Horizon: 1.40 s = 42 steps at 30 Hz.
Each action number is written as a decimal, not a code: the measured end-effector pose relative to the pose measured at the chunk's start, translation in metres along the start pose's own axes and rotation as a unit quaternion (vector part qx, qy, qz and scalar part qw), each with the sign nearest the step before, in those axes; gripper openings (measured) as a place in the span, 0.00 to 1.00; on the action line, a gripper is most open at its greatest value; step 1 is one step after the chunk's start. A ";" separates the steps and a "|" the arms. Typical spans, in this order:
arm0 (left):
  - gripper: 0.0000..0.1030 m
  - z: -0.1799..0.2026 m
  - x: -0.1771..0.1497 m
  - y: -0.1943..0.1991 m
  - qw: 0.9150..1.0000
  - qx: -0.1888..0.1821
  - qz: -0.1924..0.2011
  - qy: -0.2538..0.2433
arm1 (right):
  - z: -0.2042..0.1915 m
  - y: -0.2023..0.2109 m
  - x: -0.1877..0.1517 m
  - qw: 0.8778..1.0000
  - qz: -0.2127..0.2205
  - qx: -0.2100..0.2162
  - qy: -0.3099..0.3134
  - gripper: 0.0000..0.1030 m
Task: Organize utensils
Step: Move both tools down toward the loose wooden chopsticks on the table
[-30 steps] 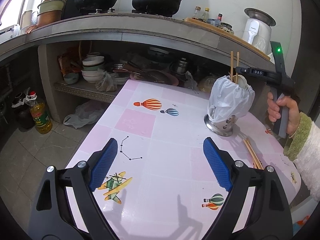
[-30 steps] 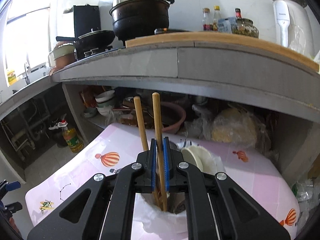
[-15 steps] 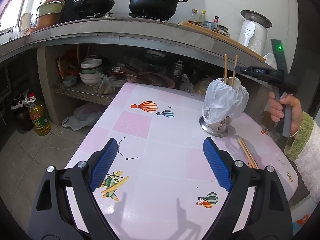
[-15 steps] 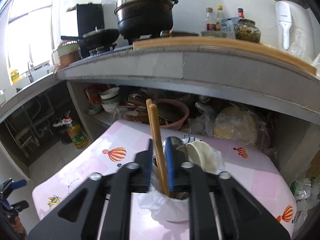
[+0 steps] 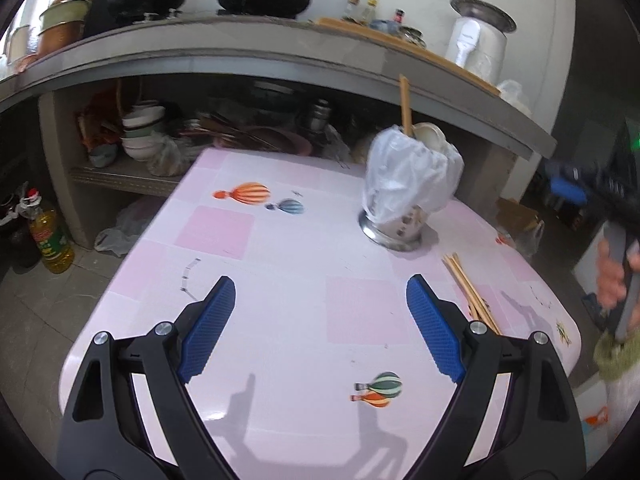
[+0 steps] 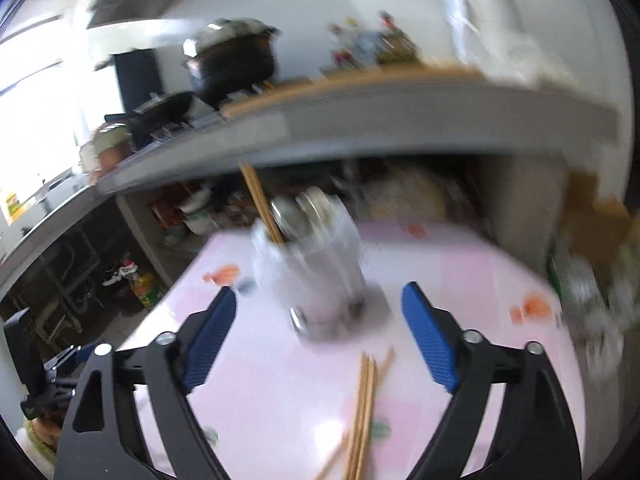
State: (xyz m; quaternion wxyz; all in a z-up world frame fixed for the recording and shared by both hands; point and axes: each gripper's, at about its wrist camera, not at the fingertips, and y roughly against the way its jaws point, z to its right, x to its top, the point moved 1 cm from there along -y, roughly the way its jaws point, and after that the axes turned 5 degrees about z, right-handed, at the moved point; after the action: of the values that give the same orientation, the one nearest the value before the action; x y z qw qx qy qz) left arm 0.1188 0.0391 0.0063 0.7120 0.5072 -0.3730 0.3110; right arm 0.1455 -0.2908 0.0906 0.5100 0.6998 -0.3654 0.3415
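Wooden chopsticks [image 6: 362,400] between spread, empty jaws

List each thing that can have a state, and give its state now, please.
Left hand-held gripper: open, empty.
Right hand-held gripper: jaws just opened, empty.
Chopsticks in holder: standing, leaning.
Utensil holder: upright, wrapped in a plastic bag.
Loose chopsticks: lying on the table.

**Pink checks, blue pads**

The surface [image 5: 288,264] is showing pale and deeper pink squares with orange-striped and teal balloon prints. Both claws are wearing blue ribbed pads [image 5: 208,326] on black arms. The chopsticks [image 6: 362,404] are looking tan, the holder [image 5: 394,232] silver under a white bag [image 5: 408,172].
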 end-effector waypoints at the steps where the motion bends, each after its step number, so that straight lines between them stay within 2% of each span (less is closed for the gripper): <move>1: 0.81 0.004 -0.001 -0.004 1.000 -0.003 -0.006 -0.003 | 0.007 0.002 -0.012 1.000 -0.012 -0.008 -0.016 0.82; 6: 0.81 0.025 -0.005 -0.022 0.999 -0.004 -0.042 -0.026 | 0.042 -0.003 -0.068 0.992 -0.068 -0.058 -0.086 0.82; 13: 0.81 0.047 -0.003 -0.029 0.998 0.002 -0.052 -0.037 | 0.071 -0.013 -0.103 0.983 -0.112 -0.066 -0.128 0.82; 23: 0.81 0.073 -0.005 -0.046 0.995 0.004 -0.076 -0.063 | 0.086 -0.020 -0.116 0.977 -0.129 -0.053 -0.161 0.82; 34: 0.81 0.093 -0.006 -0.063 0.993 0.002 -0.088 -0.079 | 0.104 -0.015 -0.115 0.977 -0.104 -0.044 -0.181 0.83; 42: 0.81 0.108 -0.008 -0.083 0.991 -0.008 -0.095 -0.092 | 0.109 -0.022 -0.118 0.977 -0.110 -0.039 -0.181 0.84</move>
State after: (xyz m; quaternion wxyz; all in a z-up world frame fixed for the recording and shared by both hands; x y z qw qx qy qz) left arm 0.1599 -0.0892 -0.0186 0.7050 0.5610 -0.3896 0.1909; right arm 0.1172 -0.3722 -0.0473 0.4969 0.7655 -0.3852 0.1369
